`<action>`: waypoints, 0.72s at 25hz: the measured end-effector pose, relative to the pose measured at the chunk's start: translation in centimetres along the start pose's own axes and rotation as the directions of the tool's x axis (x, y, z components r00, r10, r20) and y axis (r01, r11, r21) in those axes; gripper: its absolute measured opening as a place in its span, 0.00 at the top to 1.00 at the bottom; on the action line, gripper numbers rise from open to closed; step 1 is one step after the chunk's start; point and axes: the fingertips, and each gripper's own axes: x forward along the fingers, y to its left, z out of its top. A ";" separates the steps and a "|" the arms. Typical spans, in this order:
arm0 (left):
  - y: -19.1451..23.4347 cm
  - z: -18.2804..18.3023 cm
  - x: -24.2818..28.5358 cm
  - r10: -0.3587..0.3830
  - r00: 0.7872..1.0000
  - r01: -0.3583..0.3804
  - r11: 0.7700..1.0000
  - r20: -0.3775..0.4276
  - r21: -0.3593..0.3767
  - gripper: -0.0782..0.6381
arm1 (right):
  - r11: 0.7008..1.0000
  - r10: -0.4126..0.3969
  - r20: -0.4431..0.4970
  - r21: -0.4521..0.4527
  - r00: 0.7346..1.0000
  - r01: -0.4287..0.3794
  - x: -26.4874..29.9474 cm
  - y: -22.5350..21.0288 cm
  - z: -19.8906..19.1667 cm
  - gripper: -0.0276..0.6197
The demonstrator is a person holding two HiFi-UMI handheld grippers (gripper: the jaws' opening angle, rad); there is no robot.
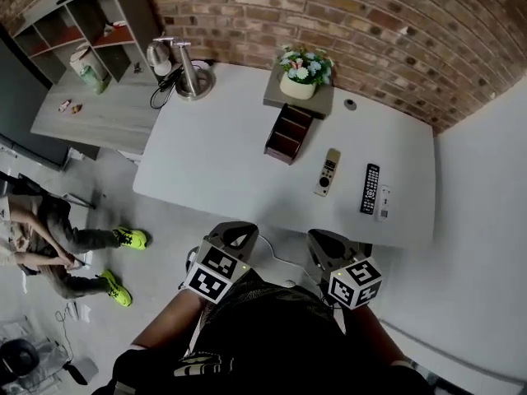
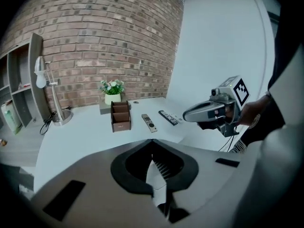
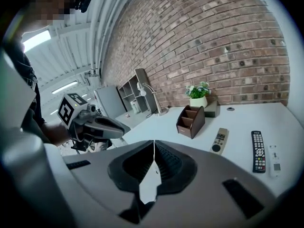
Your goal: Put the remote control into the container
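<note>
On the white table (image 1: pixel 214 163) lie a beige remote control (image 1: pixel 327 172), a black remote control (image 1: pixel 370 188) and a small white one (image 1: pixel 384 202). Left of them stands a brown stepped container (image 1: pixel 288 134) with open compartments. Both grippers hang short of the table's near edge, well back from the remotes. My left gripper (image 1: pixel 239 227) has its jaws together with nothing between them. So does my right gripper (image 1: pixel 323 235). The left gripper view shows the container (image 2: pixel 120 116), the beige remote (image 2: pixel 149 122) and the right gripper (image 2: pixel 186 115). The right gripper view shows the container (image 3: pixel 190 120) and the beige remote (image 3: pixel 219 140).
A potted flower (image 1: pixel 300 74) on a grey block stands behind the container. A desk lamp (image 1: pixel 185 72) is at the table's far left corner, with a shelf unit (image 1: pixel 82 31) beyond. A person (image 1: pixel 49 237) sits on the floor at the left. A brick wall backs the table.
</note>
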 end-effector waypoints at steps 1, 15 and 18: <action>1.2 0.7 0.3 -0.026 1.000 0.026 0.999 0.000 0.025 0.88 | 0.999 -0.035 0.004 0.007 0.999 0.035 0.8 -0.6 0.9 0.95; 12.5 2.4 5.3 -0.251 0.964 0.261 0.954 -0.085 0.146 0.88 | 0.943 -0.325 -0.013 0.071 0.946 0.325 8.3 -3.7 5.6 0.95; 16.4 2.6 7.5 -0.182 0.980 0.191 0.974 -0.081 0.122 0.88 | 0.920 -0.380 -0.019 0.093 0.925 0.380 8.1 -5.7 6.0 0.95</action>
